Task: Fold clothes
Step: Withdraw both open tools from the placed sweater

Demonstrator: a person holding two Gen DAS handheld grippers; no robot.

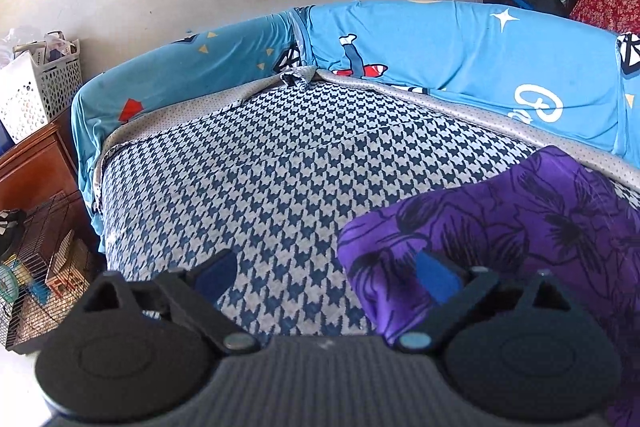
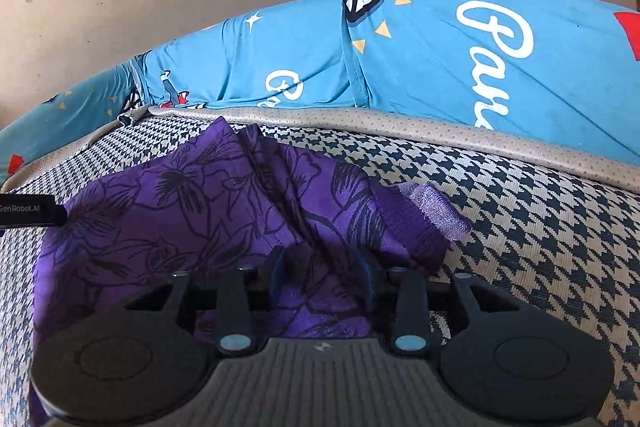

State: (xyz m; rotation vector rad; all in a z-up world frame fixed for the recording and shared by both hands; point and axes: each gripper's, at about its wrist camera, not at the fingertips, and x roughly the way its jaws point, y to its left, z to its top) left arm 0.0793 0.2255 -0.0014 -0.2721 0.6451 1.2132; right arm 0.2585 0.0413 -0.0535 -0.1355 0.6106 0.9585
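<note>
- Purple garment [image 2: 208, 211] lay bunched on the houndstooth bed cover [image 1: 256, 163].
- My left gripper [image 1: 326, 277] stood wide, empty, its right finger at the garment's edge.
- My right gripper [image 2: 324, 267] sat narrow, fabric between its fingers.

The purple garment [image 1: 520, 227] runs off the right edge in the left wrist view, so its full outline can't be read. In the right wrist view the right tongs [image 2: 322, 269] sit over its cloth, their tips dark against the folds, and whether fabric is pinched between them can't be told. White script on the blue cover [image 2: 500, 39] is cut off at the edge. The wire cage [image 1: 36, 283] holds things too small to make out.
</note>
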